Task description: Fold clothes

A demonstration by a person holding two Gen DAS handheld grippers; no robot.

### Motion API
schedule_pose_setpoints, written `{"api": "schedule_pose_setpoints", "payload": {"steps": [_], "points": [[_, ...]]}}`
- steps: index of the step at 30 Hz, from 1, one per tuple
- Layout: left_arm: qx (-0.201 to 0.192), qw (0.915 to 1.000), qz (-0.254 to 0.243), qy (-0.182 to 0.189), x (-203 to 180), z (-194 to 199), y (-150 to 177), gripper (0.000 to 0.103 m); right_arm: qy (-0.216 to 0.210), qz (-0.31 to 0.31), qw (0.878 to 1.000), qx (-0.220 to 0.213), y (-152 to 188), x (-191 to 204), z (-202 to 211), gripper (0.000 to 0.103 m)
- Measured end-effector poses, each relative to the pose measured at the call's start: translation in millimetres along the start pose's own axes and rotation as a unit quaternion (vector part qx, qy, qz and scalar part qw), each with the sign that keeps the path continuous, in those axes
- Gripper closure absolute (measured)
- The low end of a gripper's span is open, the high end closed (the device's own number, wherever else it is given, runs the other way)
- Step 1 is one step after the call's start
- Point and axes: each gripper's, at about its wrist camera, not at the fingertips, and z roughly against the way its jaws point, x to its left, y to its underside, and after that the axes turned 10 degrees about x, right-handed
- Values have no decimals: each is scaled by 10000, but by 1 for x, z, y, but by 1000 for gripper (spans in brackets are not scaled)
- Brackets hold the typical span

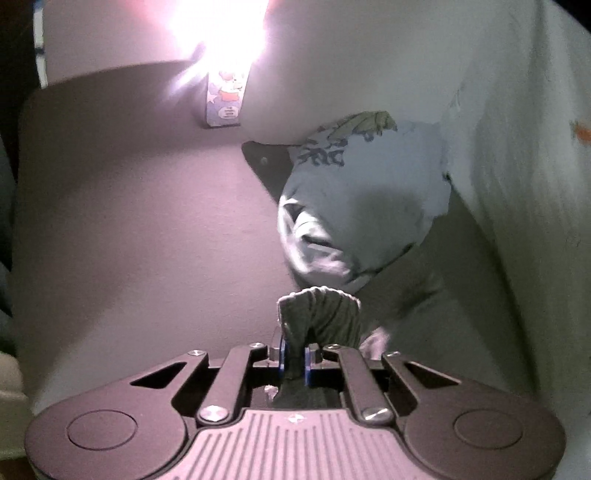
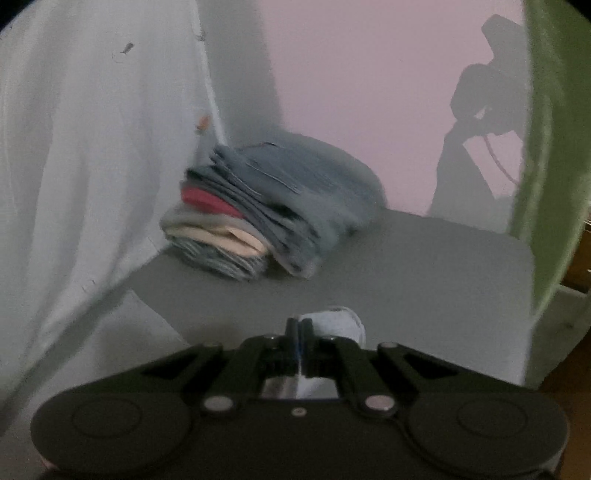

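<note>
- Pinching a bunched fold of grey-green ribbed cloth (image 1: 319,317), the left gripper (image 1: 295,363) has its blue-edged pads pressed onto the fabric; the fold stands up above the jaws like a small fan
- Just beyond that fold, a pale blue garment (image 1: 362,206) with a dark printed design hangs crumpled in the left wrist view; whether it is one piece with the pinched cloth cannot be told
- Closing flat together, the right gripper (image 2: 299,332) has its jaws shut on a thin edge of pale blue cloth (image 2: 340,321); the cloth shows just past the fingertips and again as a strip behind them
- A white sheet or curtain (image 2: 92,147) hangs at the left of the right wrist view; it also fills the right side of the left wrist view
- A stack of folded clothes (image 2: 266,210) lies on the grey table (image 2: 424,273), well beyond the right gripper; denim on top, red, cream and striped layers below; the picture is blurred there
- A pink wall (image 2: 351,74) behind the table carries a dark shadow; green fabric (image 2: 546,147) hangs at the right edge
- A bright glare (image 1: 218,33) washes out the top of the left wrist view; a small printed card (image 1: 225,99) sits under it
</note>
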Motion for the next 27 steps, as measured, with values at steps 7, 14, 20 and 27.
{"api": "schedule_pose_setpoints", "payload": {"steps": [7, 14, 20, 27], "points": [[31, 9992, 175, 369, -90, -32, -48, 93, -194, 642, 9977, -33, -89, 142, -79, 102], [277, 9993, -225, -100, -194, -134, -97, 72, -265, 1240, 9911, 398, -125, 286, -197, 55], [256, 9958, -880, 45, -210, -153, -83, 35, -668, 1517, 9845, 575, -62, 293, -189, 47], [33, 9786, -2055, 49, -184, -116, -28, 26, -704, 1838, 9764, 887, 38, 235, -122, 32]]}}
